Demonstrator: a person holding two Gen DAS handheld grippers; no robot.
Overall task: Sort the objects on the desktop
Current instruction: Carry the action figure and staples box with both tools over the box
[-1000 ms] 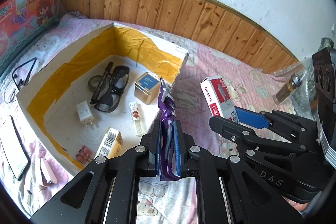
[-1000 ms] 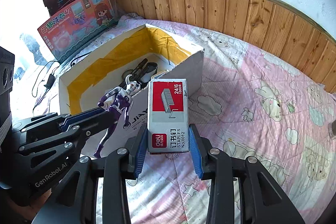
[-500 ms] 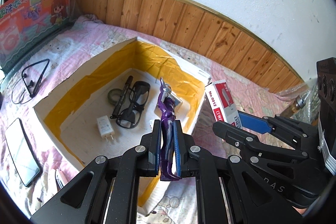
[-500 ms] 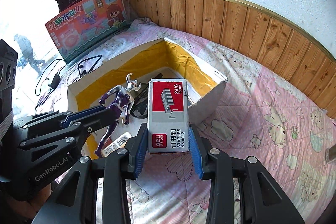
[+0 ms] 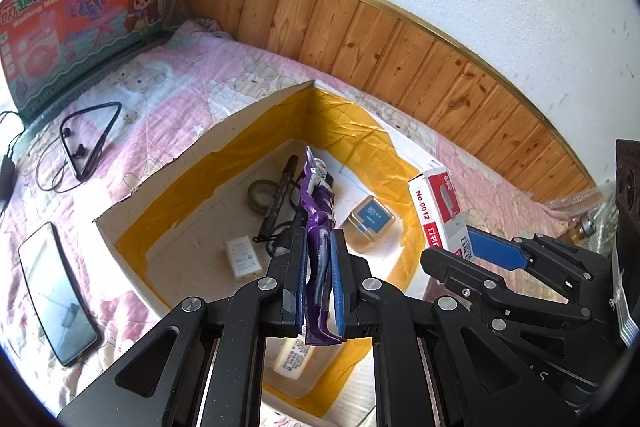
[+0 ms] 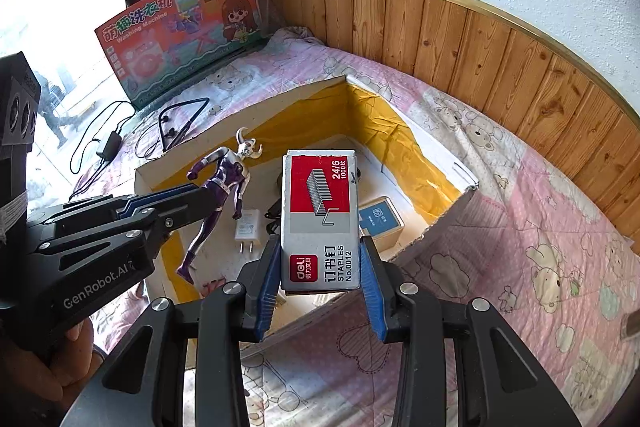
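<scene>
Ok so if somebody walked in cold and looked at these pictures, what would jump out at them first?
Probably the purple action figure, clamped upright in the left claw above the open cardboard box with its yellow-taped inner walls. Next, the red and grey staples box gripped in the right claw, beside the figure over the same box. Behind, a bright orange toy washing-machine carton leans by the wall.

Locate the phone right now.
Left wrist view, far left: the phone lies flat on the pink quilt, outside the box's left wall, below the neckband earphones.
</scene>
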